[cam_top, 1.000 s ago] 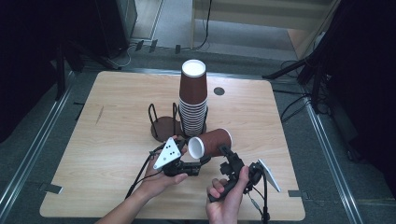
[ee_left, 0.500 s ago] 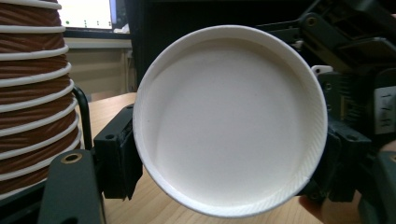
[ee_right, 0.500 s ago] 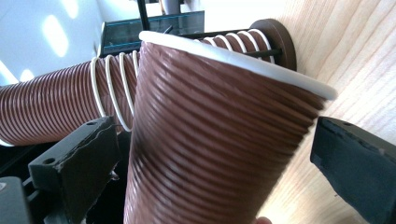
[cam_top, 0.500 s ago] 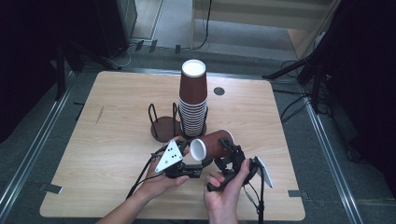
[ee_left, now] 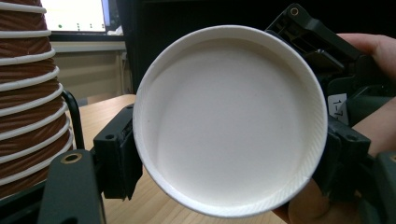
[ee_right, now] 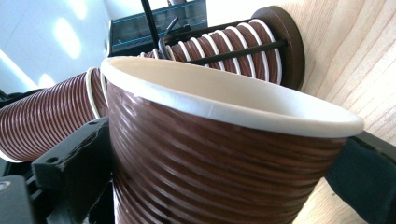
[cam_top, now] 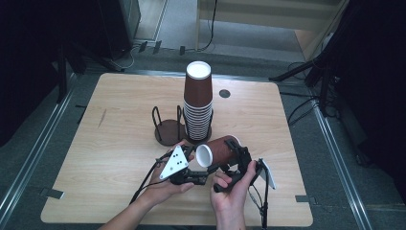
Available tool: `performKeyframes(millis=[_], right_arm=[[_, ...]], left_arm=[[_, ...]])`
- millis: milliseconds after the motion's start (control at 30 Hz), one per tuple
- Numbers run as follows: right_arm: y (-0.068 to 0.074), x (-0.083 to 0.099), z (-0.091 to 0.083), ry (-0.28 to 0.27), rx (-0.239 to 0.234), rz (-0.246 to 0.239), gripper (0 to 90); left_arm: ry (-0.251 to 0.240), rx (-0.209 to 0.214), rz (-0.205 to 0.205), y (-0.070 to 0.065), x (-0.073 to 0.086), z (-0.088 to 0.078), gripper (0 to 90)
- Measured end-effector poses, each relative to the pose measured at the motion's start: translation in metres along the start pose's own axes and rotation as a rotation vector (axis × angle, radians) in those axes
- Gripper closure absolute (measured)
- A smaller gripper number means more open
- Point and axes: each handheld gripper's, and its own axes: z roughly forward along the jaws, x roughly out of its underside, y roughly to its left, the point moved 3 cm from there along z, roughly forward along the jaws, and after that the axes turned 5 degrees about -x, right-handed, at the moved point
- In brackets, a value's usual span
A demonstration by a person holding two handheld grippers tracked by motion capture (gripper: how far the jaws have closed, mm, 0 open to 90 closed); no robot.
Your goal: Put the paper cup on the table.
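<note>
Brown ribbed paper cup [cam_top: 219, 151], white inside, is held on its side over the table [cam_top: 119, 139]. Left tool [cam_top: 194, 176] is clamped at its base; right tool [cam_top: 229, 168], jaws just closing, is gripped around its body.

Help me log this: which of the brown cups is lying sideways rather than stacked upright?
The loose brown cup held between both tongs near the table's front edge; its white base faces left. The others stand nested in the upright stack behind it.

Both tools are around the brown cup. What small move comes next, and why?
Probably open the left tool: the right tool's jaws have just been closing around the brown cup, so one hand can carry it to the empty holder.
</note>
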Motion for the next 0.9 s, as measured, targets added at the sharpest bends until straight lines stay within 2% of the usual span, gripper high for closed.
performKeyframes(millis=[133,500,600,700,733,767,800,900], right_arm=[[-0.0021,-0.0001,-0.0006,0.009,-0.008,0.017,3.7],[-0.0016,0.0004,0.0003,0.007,-0.014,0.012,6.9],[-0.0002,0.0013,0.0009,0.007,-0.014,-0.003,8.6],[0.0023,-0.0002,0.0021,-0.005,-0.012,-0.050,9.7],[0.0023,-0.0002,0.0021,-0.005,-0.012,-0.050,9.7],[0.0036,-0.0031,0.0025,-0.009,0.001,-0.067,11.4],[0.0037,-0.0050,0.0026,-0.015,0.001,-0.077,11.4],[0.0050,-0.0081,0.0035,-0.012,-0.006,-0.080,11.6]], left_arm=[[0.006,0.004,-0.001,-0.0005,-0.0007,-0.0014,23.7],[0.011,-0.012,0.017,-0.0002,-0.0013,-0.0029,22.5],[0.018,-0.017,0.015,-0.0014,-0.0020,-0.0046,22.4],[0.029,-0.029,0.009,-0.0022,-0.0024,-0.0074,22.3],[0.029,-0.029,0.009,-0.0022,-0.0024,-0.0074,22.3],[0.026,-0.011,-0.013,-0.0027,-0.0030,-0.0083,20.6],[0.026,-0.011,-0.013,-0.0027,-0.0030,-0.0083,16.8],[0.025,-0.006,-0.024,-0.0027,-0.0035,-0.0097,12.6]])
